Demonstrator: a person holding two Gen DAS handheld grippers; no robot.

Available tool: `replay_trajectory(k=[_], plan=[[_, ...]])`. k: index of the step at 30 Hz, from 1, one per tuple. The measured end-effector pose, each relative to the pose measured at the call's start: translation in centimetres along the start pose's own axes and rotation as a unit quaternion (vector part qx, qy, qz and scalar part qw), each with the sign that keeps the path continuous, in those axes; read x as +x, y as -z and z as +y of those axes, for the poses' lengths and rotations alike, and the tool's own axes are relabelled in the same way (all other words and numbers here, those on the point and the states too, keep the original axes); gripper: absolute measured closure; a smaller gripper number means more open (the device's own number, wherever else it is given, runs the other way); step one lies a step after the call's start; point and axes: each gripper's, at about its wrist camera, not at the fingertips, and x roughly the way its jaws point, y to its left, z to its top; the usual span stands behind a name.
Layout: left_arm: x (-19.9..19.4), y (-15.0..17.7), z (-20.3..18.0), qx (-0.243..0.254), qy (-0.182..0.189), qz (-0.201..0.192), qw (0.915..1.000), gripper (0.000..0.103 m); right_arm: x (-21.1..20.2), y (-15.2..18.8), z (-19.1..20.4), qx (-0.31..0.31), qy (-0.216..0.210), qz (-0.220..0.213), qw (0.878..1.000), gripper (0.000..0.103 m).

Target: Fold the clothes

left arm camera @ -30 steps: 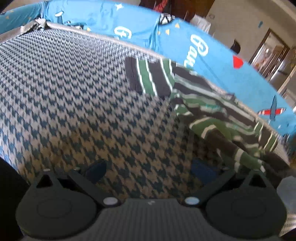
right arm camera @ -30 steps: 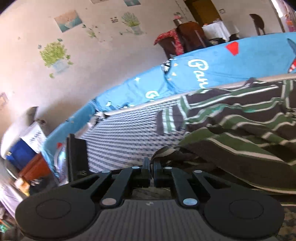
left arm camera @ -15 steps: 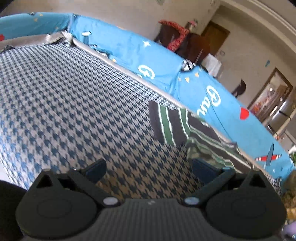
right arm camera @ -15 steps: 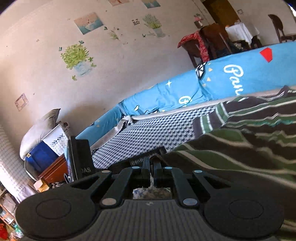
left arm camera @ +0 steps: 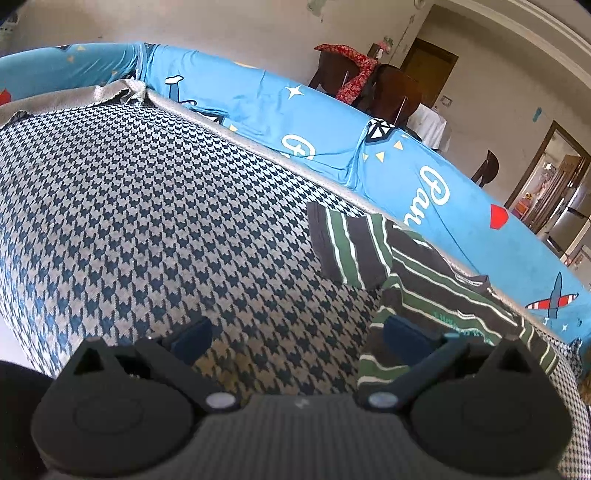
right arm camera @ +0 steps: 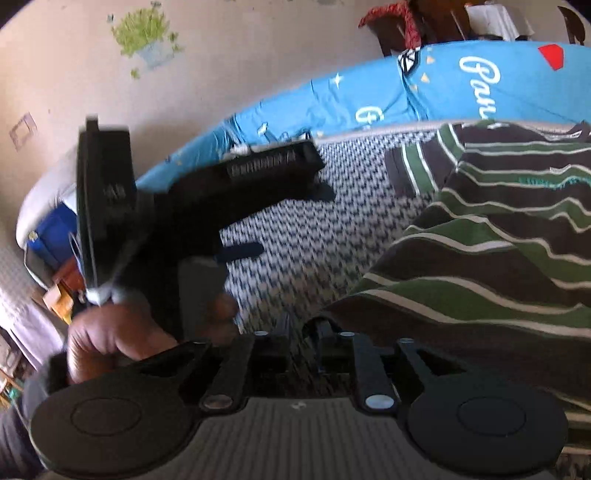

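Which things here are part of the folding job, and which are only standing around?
Part of the job:
- striped shirt
- left gripper, jaws open
- right gripper, jaws opening, nothing clearly between them
- houndstooth surface

Standing around:
- blue printed cover
- red cloth on the chair
- plant picture

Houndstooth-patterned blue and grey cushion surface (left arm camera: pixel 155 206) as landmark. Along its far edge: bright blue printed fabric backrest (left arm camera: pixel 332 133). Beyond that backrest: dark wooden chair draped with red patterned cloth (left arm camera: pixel 369 81). Above, on beige wall: green potted-plant sticker (right arm camera: pixel 146 37).
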Motion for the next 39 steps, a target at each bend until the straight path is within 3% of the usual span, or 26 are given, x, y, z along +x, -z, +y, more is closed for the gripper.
replay_trajectory(k=[8, 22, 30, 39], plan=[[0.2, 0.1, -0.3, 0.009, -0.005, 0.000, 1.0000, 0.000, -0.1, 1.0, -0.5, -0.011, -0.020, 0.034, 0.999, 0.077], [1.9, 2.0, -3.2, 0.058, 0.006, 0.045, 0.9973, 0.000, -4.4, 4.2, -3.4, -0.033, 0.096, 0.002, 0.995, 0.076], [2.7, 3.2, -4.1, 0.081, 0.007, 0.062, 0.9948, 0.000, -4.8, 5.3, -5.6, -0.012, 0.131, 0.005, 0.991, 0.076], [3.6, 4.0, -4.8, 0.092, 0.007, 0.076, 0.9929, 0.000, -5.5, 5.5, -5.9, -0.064, 0.235, -0.034, 0.969, 0.076]])
